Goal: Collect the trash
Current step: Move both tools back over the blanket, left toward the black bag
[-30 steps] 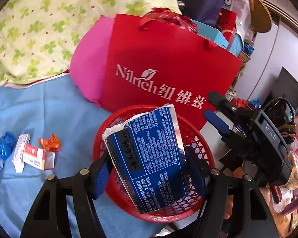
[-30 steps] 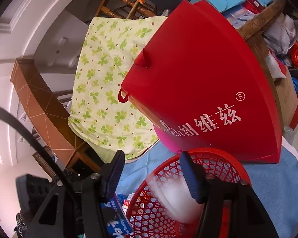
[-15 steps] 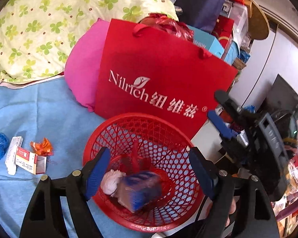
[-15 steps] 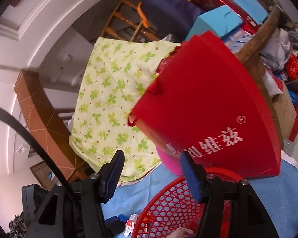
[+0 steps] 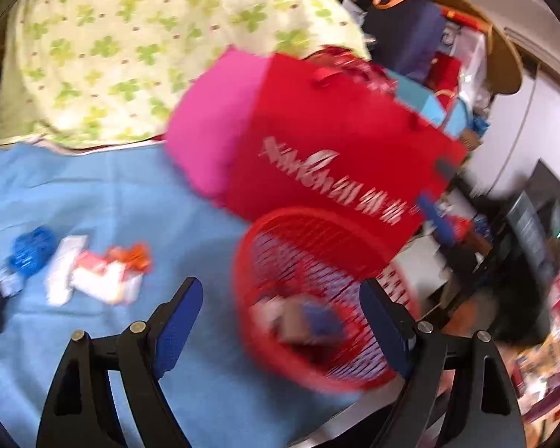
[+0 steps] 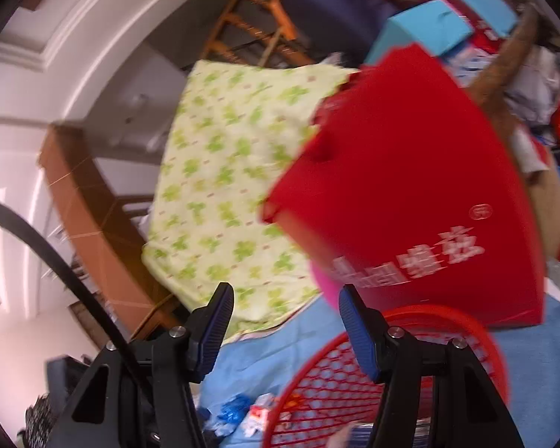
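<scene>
The left gripper stands wide open with nothing between its blue pads, hovering above the near rim of the red mesh basket, which already holds a blue packet and a pale crumpled scrap, both blurred. The right gripper is likewise spread open and empty, poised over the far side of the same basket and pointing more at the red paper bag than at any litter. The trash left to collect lies on the blue cloth to the left of the basket: a red-and-white small carton, an orange wrapper touching it, a white strip just beside, and a blue crumpled wrapper farther left, with a dark object at the edge too smeared to identify. The main risk, as I judge it, is the closeness of these pieces: jaws closing on the carton could catch only the orange wrapper, or nudge the white strip away. The cloth is soft and may bunch into the pads, so a low pinch could lift fabric instead of litter. The basket looks light and sits near the cloth's edge; a sweep of either gripper across its rim could tip it and spill what is inside.
</scene>
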